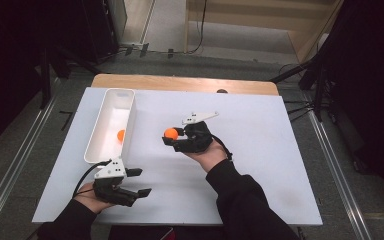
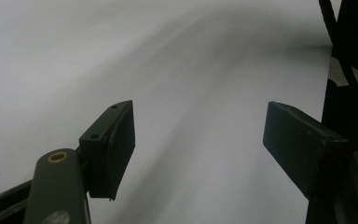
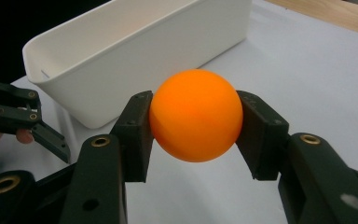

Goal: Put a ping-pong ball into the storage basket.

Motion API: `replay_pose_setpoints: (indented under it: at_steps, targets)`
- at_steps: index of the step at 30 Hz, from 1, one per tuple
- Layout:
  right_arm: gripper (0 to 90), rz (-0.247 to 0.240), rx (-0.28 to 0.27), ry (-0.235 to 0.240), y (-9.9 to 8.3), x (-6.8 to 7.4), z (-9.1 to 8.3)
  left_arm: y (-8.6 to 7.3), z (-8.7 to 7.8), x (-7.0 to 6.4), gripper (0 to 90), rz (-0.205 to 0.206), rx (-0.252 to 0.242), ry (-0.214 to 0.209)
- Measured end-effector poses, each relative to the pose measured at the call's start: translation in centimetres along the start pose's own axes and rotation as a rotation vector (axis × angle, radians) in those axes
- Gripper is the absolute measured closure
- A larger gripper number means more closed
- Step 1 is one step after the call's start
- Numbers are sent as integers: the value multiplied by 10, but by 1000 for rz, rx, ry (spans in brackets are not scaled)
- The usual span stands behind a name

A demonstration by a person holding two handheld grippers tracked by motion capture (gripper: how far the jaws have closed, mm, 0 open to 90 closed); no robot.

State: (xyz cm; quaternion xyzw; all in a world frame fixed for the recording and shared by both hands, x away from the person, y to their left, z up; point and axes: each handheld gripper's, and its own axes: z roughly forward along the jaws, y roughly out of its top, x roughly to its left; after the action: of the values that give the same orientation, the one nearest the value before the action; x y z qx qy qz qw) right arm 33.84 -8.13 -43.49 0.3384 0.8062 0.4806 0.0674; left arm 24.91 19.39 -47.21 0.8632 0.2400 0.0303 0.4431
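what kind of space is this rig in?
Likely a lab or data-collection bay: a table under a white sheet, black stand legs and cables on a grey floor, dark equipment around, and a person working a hand-held gripper in each hand.

Lab-like room, black curtains (image 1: 10, 60), stand legs (image 1: 300, 75)
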Motion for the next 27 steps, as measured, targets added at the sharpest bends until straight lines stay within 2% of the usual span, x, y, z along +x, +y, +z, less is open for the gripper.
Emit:
replay_pose_setpoints:
  at_steps: [27]
  targets:
    - [483, -20, 3, 5, 29, 9, 28, 0, 0, 0, 255, 4, 1, 1]
